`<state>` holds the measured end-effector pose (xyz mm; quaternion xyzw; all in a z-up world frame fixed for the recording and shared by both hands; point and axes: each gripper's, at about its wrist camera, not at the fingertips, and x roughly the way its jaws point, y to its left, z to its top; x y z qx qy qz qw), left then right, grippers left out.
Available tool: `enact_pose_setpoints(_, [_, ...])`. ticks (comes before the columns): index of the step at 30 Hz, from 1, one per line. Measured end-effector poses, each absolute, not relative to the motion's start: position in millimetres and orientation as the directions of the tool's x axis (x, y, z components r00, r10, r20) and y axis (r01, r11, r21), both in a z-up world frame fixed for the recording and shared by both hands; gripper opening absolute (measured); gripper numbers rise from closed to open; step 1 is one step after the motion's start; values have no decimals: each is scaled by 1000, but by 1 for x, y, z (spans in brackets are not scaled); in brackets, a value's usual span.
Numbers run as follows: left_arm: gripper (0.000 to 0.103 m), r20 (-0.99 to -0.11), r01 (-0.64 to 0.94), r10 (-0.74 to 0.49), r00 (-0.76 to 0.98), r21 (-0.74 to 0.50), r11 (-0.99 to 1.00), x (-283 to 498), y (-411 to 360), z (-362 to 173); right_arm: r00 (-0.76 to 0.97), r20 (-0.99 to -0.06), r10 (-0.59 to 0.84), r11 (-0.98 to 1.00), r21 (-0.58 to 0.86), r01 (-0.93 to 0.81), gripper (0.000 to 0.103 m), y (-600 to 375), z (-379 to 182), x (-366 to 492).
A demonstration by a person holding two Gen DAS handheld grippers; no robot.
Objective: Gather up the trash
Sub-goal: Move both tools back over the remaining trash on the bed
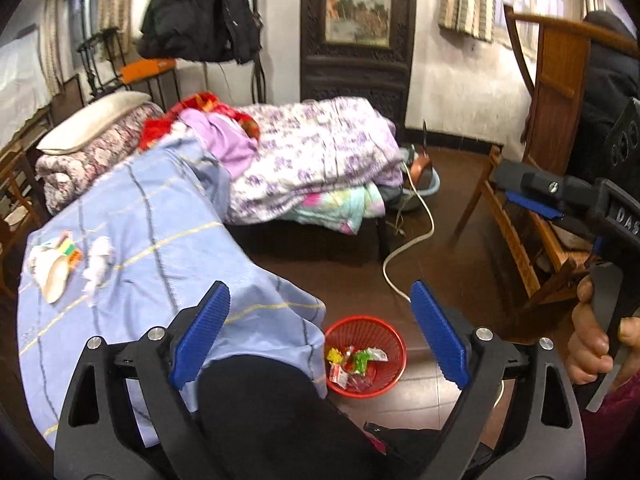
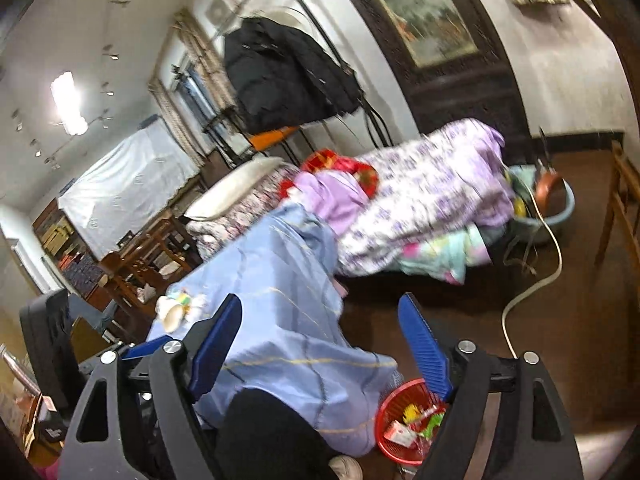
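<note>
White plaster walls (image 1: pixel 452 80) closed off a cluttered bedroom with a dark brown floor (image 1: pixel 448 216), where a carved dark wooden panel holding a landscape painting (image 1: pixel 357 20) stood against the far wall and a black padded coat (image 1: pixel 198 12) hung to its left. Below them ran a bed (image 1: pixel 312 236) piled with a purple-flowered white quilt (image 1: pixel 316 160), a red blanket, a lilac cloth and a cream pillow on a rolled floral quilt. Nearer the camera, a light blue checked cloth (image 1: pixel 160 248) covered a raised surface and draped down toward the floor. At the right edge stood a brown wooden chair (image 1: pixel 556 92), and a white cable (image 1: pixel 408 248) snaked across the floor from the bed's foot. On the floor, just beside the hanging edge of the blue cloth, sat a round red plastic mesh basket (image 1: pixel 394 350) with several small coloured wrappers (image 1: pixel 356 362) lying inside it. More trash remained on top of the blue cloth at its left end: a cream paper cup (image 1: pixel 54 276) on its side, a striped scrap touching it, and crumpled white tissue (image 1: pixel 98 262) just beside them. The left tongs (image 1: pixel 320 332) stood wide above the basket with nothing between their blue pads (image 1: pixel 202 334). The right tongs (image 2: pixel 320 350) also stood wide and empty; in the left wrist view a hand (image 1: pixel 596 340) gripped their handle.
</note>
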<state>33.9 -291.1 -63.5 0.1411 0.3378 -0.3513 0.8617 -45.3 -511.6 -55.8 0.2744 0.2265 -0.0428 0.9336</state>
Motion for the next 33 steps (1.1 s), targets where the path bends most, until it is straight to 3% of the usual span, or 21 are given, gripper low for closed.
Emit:
enact_pose_setpoints(7, [93,-587,659,-534,609,-1,752,13,-240,-23,939,-337,65,888,449,100,89,-464,11,-60])
enact_pose_setpoints(15, [96,-510,595,-519,686,-18,804,3,-183,-3,951,-289,107,918,395,17,95,-411,43,-63])
enact_pose_setpoints(19, [96,-542,552,-491,682,-58,832,28,-164,-19,941,-311,131,917,398,4,95,-392,35,-47])
enact_pose_setpoints(25, [96,-637,471,-410,653,-83,878,86,-141,-63,888,-420,188,892,452,25,95,-377,-5,4])
enact_pose_setpoints(33, [96,-703,356,-340,624,-131,925,165,-106,-96,840,-514,175,876,471,106,95,-383,-53,43])
